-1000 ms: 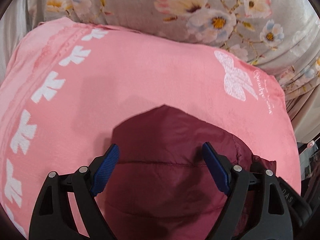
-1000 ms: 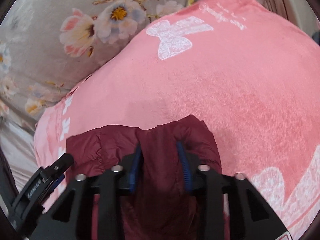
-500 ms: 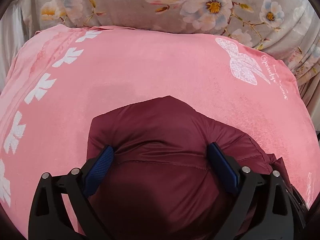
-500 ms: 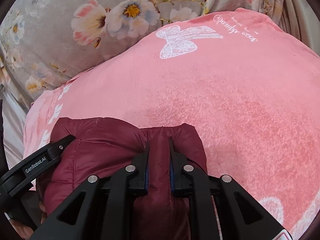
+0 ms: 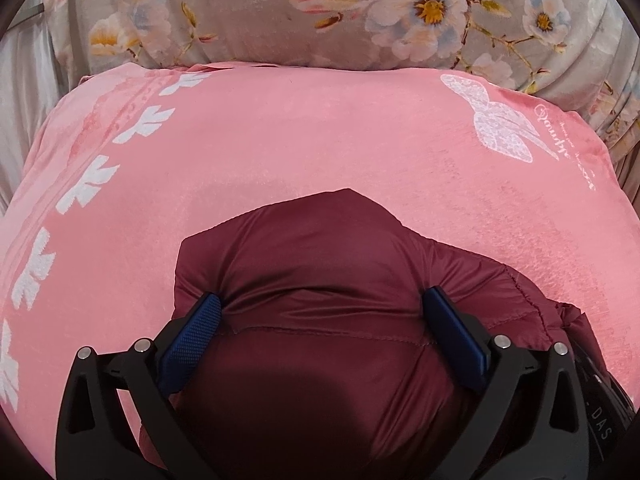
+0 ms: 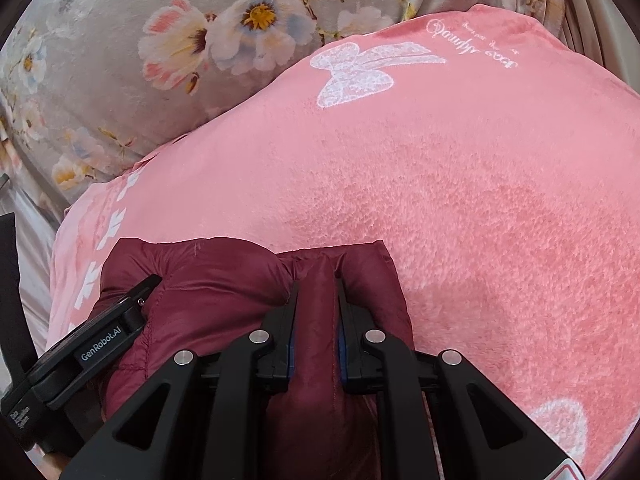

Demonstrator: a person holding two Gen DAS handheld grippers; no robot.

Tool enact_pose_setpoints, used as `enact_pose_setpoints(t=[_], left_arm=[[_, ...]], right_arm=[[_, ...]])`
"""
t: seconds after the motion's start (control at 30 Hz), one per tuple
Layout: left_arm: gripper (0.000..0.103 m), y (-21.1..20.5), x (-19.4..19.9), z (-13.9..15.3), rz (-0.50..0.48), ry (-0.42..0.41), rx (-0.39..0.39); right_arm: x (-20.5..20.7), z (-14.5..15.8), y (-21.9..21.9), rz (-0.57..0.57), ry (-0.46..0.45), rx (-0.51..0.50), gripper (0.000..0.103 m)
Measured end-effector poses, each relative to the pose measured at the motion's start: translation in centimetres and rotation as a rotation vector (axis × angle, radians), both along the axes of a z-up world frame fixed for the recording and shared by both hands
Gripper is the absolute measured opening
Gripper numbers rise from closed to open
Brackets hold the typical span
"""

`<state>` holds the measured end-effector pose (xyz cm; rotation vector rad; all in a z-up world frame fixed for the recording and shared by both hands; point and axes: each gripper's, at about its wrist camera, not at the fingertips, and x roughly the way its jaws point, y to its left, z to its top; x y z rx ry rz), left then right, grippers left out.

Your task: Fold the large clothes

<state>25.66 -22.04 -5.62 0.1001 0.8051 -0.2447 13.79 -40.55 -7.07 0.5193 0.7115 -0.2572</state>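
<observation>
A dark red puffy jacket [image 5: 320,264] lies on a pink blanket [image 5: 320,140]. My left gripper [image 5: 320,312] stands wide, and the padded jacket bulges between its blue pads [image 5: 192,328], which press into the fabric on both sides. My right gripper [image 6: 316,296] is shut on a ridge of the same jacket [image 6: 200,276] near its right edge. The left gripper's black body [image 6: 100,340] shows at the lower left of the right wrist view. The rest of the jacket is hidden under the grippers.
The pink blanket [image 6: 460,200] has white bow prints and covers a bed. A grey flowered quilt [image 5: 340,12] lies bunched behind it, also seen in the right wrist view [image 6: 160,40]. Pale sheet shows at the far left [image 5: 20,100].
The right gripper has closed tight on a fold of the jacket. The left gripper has pushed forward into the jacket, which now bulges between its pads.
</observation>
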Motion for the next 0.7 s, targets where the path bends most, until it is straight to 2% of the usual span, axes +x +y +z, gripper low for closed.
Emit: enact_pose_setpoints(t=[0.5,0.6,0.67,0.7], left_arm=[[0.098,-0.3,0.2,-0.3,0.000,-0.008,0.012],[0.098,0.5,0.0,0.0,-0.031,0.021,-0.024],[0.098,1.9,-0.9,0.6,-0.065,0.063,-0.069],[0.098,3.0,-1.7,1.1,-0.081,0.076,-0.103]], right_arm=[[0.0,-0.3,-0.2,0.002,0.003,0.006,0.009],[-0.7,-0.3,-1.1,0.025,-0.023,0.085,0.011],[-3.0,0.8,-2.0,0.023,-0.039,0.132,0.017],[-4.8,1.7,-2.2,0.016,-0.059,0.126,0.027]])
